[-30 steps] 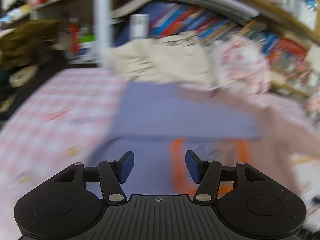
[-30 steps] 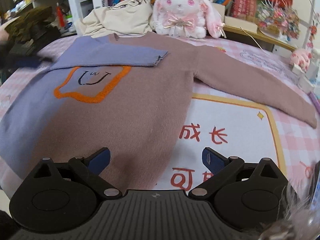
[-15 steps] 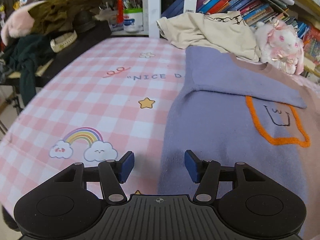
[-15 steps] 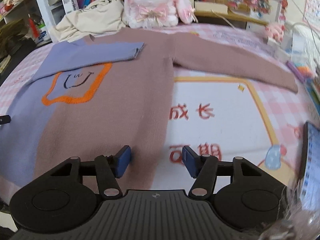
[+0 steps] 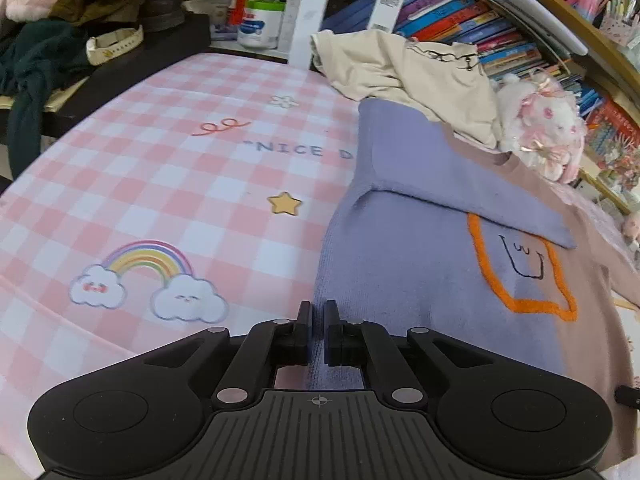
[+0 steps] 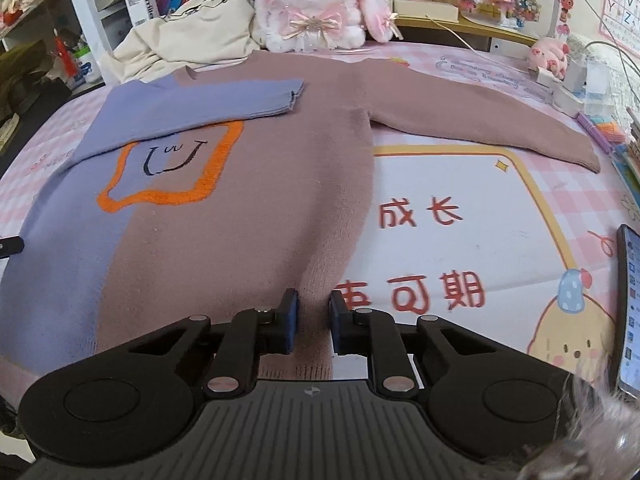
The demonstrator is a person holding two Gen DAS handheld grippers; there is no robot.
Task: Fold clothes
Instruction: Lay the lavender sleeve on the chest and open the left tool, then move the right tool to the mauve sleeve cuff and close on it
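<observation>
Sweater (image 6: 248, 208) lies flat, face up on the pink checked surface (image 5: 160, 184). The purple sleeve (image 6: 192, 108) is folded across the chest, ahead and left of the right jaws; the brown sleeve (image 6: 480, 128) lies stretched out, ahead and right of them.

Left gripper (image 5: 318, 336): jaws nearly together, pinching the purple side edge near the hem, cloth visible between the pads. Rainbow print (image 5: 146, 276) sits left of the jaws, orange patch (image 5: 520, 268) ahead and right.

Right gripper (image 6: 312, 320): jaws narrowed on the brown side edge near the hem, a ridge of knit bunched between them. Looks clamped, though a small gap shows. Red printed characters (image 6: 420, 216) lie right of the jaws, and a phone (image 6: 630, 312) far right.

Handling, as I judge it: soft, light knit, limp, with some stretch. It will sag and drag when lifted, and the fuzzy face grips the cloth under it. Take it at the bottom corners or side seams through both layers; avoid single-layer pinches that pull the knit out of shape.

Versus half a second ago: both sets of jaws were wide apart and off the fabric, and now both are closed onto the lower edges. The sweater layout is unchanged and the purple sleeve lies the same way.
</observation>
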